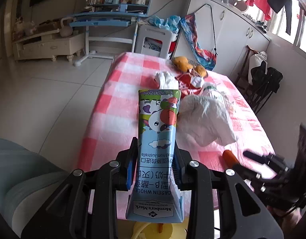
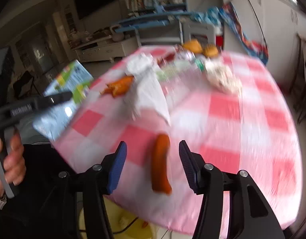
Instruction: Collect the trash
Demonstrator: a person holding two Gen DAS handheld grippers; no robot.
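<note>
My left gripper (image 1: pixel 156 149) is shut on a flattened milk carton (image 1: pixel 159 123) printed with a cartoon cow, held above the near edge of the pink checked table (image 1: pixel 117 91). The right wrist view shows that carton (image 2: pixel 69 83) at the left, beside a hand. My right gripper (image 2: pixel 153 146) stands open, and an orange sausage-shaped piece (image 2: pixel 161 163) lies between its blue pads without touching them. The view is blurred, so I cannot tell whether the piece rests on the cloth. In the left wrist view the right gripper (image 1: pixel 252 157) is low on the right beside that orange piece (image 1: pixel 229 157).
On the cloth lie a crumpled white plastic bag (image 1: pixel 204 119), a white tissue (image 1: pixel 165 77), a red wrapper (image 1: pixel 188 81) and orange peels (image 1: pixel 184 62). A yellow bin (image 2: pixel 121 219) sits below the table's near edge. Chairs and cabinets stand to the right.
</note>
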